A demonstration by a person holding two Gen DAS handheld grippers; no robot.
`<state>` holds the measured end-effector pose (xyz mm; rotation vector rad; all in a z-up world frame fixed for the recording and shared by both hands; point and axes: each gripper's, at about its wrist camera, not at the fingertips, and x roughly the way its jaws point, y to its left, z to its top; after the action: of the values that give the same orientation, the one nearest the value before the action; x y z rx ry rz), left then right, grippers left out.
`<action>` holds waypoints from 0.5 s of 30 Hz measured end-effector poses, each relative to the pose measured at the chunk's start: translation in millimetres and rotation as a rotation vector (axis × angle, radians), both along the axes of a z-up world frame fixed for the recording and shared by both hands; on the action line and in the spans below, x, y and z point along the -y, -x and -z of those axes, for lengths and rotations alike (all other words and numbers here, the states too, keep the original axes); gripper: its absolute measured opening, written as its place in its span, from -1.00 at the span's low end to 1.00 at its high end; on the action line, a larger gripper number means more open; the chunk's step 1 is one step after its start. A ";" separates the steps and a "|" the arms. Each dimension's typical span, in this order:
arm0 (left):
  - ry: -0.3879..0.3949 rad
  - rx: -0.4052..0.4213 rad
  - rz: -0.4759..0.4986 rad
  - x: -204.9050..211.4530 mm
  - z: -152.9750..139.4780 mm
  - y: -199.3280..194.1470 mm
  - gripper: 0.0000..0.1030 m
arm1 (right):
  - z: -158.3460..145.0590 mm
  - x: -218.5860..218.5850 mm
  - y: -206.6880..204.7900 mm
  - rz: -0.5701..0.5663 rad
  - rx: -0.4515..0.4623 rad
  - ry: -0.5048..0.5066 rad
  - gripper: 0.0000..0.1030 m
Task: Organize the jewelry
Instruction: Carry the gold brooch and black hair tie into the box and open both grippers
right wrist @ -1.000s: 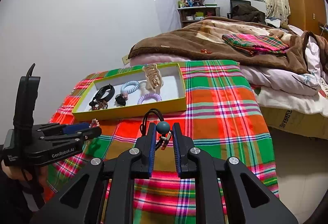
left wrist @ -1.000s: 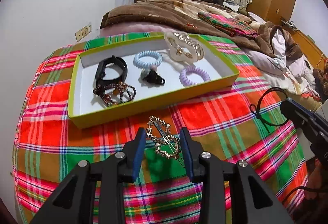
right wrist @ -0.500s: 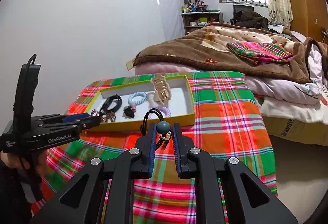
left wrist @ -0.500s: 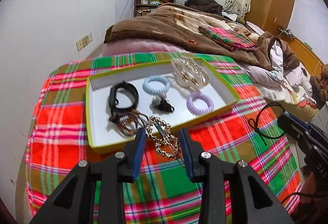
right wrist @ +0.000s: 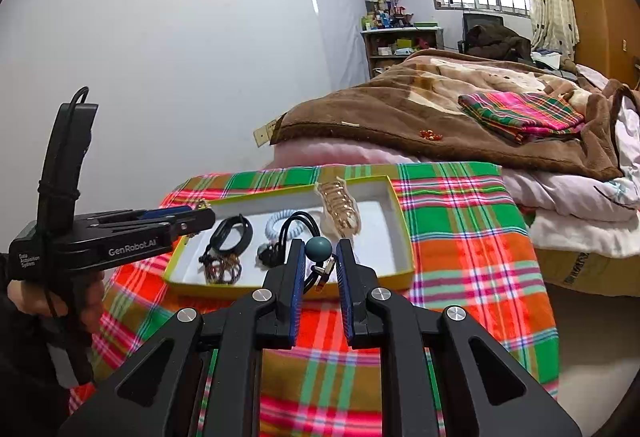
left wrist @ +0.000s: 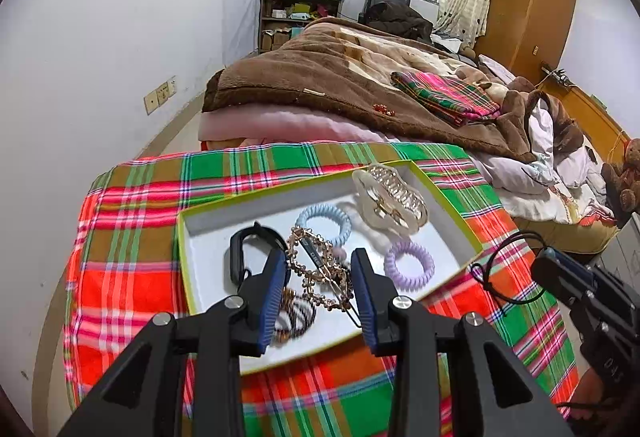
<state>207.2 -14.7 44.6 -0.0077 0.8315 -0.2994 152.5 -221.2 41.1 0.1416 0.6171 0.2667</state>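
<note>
gold hair clip [left wrist: 320, 269] gripped, long axis pointing forward

The left gripper [left wrist: 320, 277] is extended forward and level, its two blue-padded fingers [left wrist: 273, 297] partly closed and clamped on an item between them. The right gripper [right wrist: 319, 261] is held at a similar height, with its fingers [right wrist: 297, 277] narrowly spaced and clamped on an item. The left hand [right wrist: 48, 301] grips the handle of its device from below.
</note>
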 end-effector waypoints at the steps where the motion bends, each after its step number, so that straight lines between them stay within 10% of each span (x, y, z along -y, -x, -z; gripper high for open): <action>1: 0.000 -0.002 0.003 0.8 0.5 -4.2 -0.31 | 0.8 -0.7 -2.5 0.002 -0.001 -0.001 -0.69; 15: 0.041 -0.092 0.018 14.7 28.7 -53.4 -0.31 | 37.8 -9.0 -52.9 0.012 -0.114 -0.026 -0.69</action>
<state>260.6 -29.4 15.9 -0.0527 0.9166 -0.3351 205.4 -212.1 3.3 0.1866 0.7255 0.2568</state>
